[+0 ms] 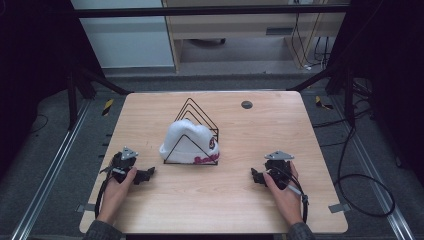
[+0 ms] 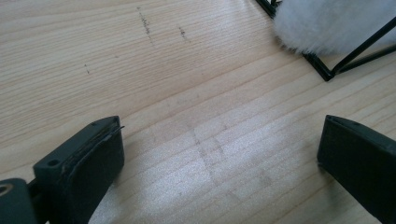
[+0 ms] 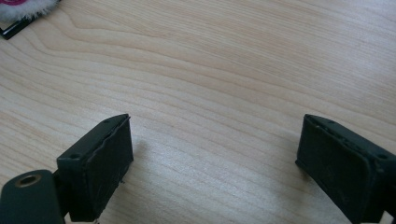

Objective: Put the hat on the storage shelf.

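On the wooden worktop (image 1: 235, 200) stands one black wire rack (image 1: 192, 131), and I place everything else by it. One white fluffy hat (image 1: 187, 142) with pink lettering on its brim sits inside the rack, its brim at the rack's near end and bulging a little past the wire on the left. My left gripper (image 1: 145, 175) lies on the worktop near the rack's near-left corner, just apart from it; its jaws are spread wide with nothing between them, and in the left gripper view the rack's corner (image 2: 327, 70) and the hat's white fringe (image 2: 327, 23) sit up and to the right of the bare wood between my jaws. My right gripper (image 1: 256, 176) rests to the right of the rack, farther off than the left one, jaws likewise released and wide apart over bare wood; in the right gripper view a scrap of the hat's fringe (image 3: 23, 9) shows at the upper left corner. There is open wood between each gripper and the rack, a broad bare strip from the rack to the worktop's near edge, and more free surface beyond the rack toward the far edge, where one small dark round disc (image 1: 246, 104) sits to the rack's far right. I count two grippers, one rack, one hat, one disc.
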The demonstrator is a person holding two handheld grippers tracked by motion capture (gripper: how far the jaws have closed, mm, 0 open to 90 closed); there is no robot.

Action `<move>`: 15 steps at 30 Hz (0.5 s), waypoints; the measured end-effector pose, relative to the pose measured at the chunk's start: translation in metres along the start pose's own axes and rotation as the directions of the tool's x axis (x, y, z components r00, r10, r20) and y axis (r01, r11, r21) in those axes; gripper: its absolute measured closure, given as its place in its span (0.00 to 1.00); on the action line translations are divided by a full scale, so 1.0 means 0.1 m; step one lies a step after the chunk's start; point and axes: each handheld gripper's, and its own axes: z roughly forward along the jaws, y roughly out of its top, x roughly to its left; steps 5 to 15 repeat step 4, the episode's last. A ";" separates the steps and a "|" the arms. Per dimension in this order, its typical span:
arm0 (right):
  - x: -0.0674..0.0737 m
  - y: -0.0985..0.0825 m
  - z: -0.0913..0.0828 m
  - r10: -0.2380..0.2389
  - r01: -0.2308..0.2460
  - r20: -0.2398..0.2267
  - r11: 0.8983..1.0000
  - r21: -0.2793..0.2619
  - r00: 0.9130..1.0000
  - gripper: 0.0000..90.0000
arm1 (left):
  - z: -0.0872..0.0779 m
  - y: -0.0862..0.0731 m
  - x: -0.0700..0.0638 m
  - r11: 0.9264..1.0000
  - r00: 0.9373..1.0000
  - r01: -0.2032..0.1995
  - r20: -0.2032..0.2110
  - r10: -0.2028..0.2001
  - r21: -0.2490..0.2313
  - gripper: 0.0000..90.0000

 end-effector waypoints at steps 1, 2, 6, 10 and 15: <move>0.01 -0.01 -0.01 0.006 -0.006 -0.001 1.000 0.003 1.000 0.11 | 0.00 0.00 0.00 1.000 1.000 -0.003 0.001 0.003 0.001 0.00; 0.01 -0.02 -0.02 0.007 -0.007 0.006 1.000 0.000 1.000 0.11 | -0.01 0.00 0.00 1.000 1.000 -0.006 0.002 0.006 0.003 0.00; 0.02 -0.02 -0.02 0.022 -0.022 0.019 1.000 0.002 1.000 0.10 | -0.01 0.00 0.00 1.000 1.000 -0.006 0.003 0.006 0.003 0.00; 0.02 -0.02 -0.02 0.022 -0.022 0.019 1.000 0.002 1.000 0.10 | -0.01 0.00 0.00 1.000 1.000 -0.006 0.003 0.006 0.003 0.00; 0.02 -0.02 -0.02 0.022 -0.022 0.019 1.000 0.002 1.000 0.10 | -0.01 0.00 0.00 1.000 1.000 -0.006 0.003 0.006 0.003 0.00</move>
